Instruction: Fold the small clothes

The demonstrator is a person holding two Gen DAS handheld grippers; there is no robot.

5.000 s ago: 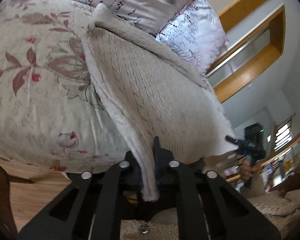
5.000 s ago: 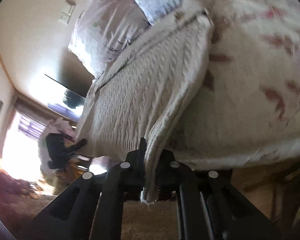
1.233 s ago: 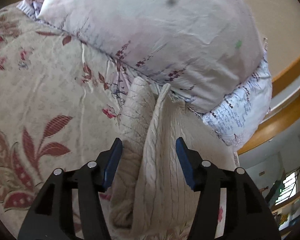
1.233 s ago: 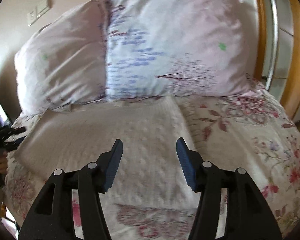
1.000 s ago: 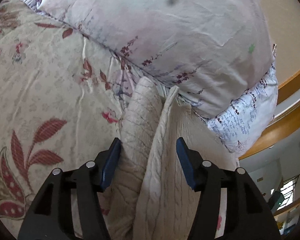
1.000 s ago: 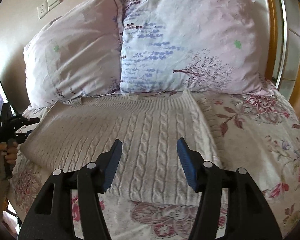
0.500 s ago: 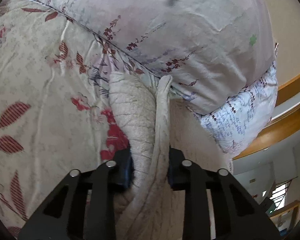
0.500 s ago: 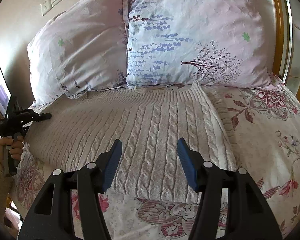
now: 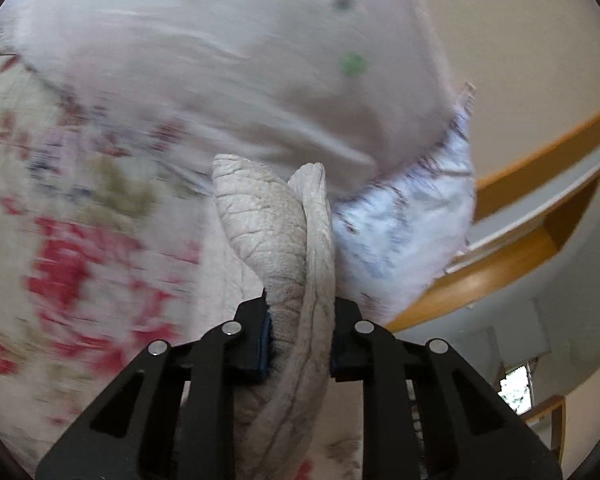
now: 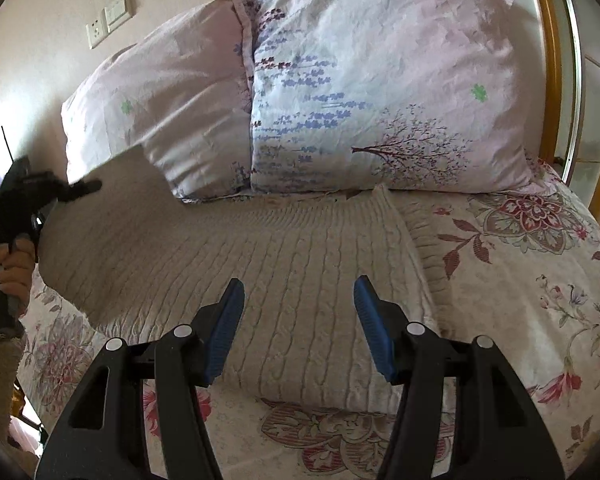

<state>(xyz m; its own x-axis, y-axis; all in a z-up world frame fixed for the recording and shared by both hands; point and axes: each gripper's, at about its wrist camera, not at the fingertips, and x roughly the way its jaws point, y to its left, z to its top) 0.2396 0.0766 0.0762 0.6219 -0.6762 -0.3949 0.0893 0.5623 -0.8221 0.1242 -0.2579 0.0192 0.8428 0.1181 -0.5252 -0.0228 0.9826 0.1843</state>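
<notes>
A cream cable-knit sweater (image 10: 284, 264) lies spread on the floral bedspread (image 10: 540, 280), below two pillows. My left gripper (image 9: 300, 336) is shut on the sweater's left side (image 9: 276, 240) and holds it lifted off the bed. It also shows in the right wrist view (image 10: 24, 200) at the far left, with the raised cloth hanging from it. My right gripper (image 10: 300, 320) is open and empty, hovering over the sweater's near edge.
Two pale floral pillows (image 10: 380, 80) lean against the wall at the head of the bed. A wooden bed frame and shelf (image 9: 540, 216) run along the right. Wall sockets (image 10: 108, 24) sit above the left pillow.
My left gripper has shut on the sweater's left side and lifted it up off the bed. My right gripper stayed open and drew back slightly over the near edge.
</notes>
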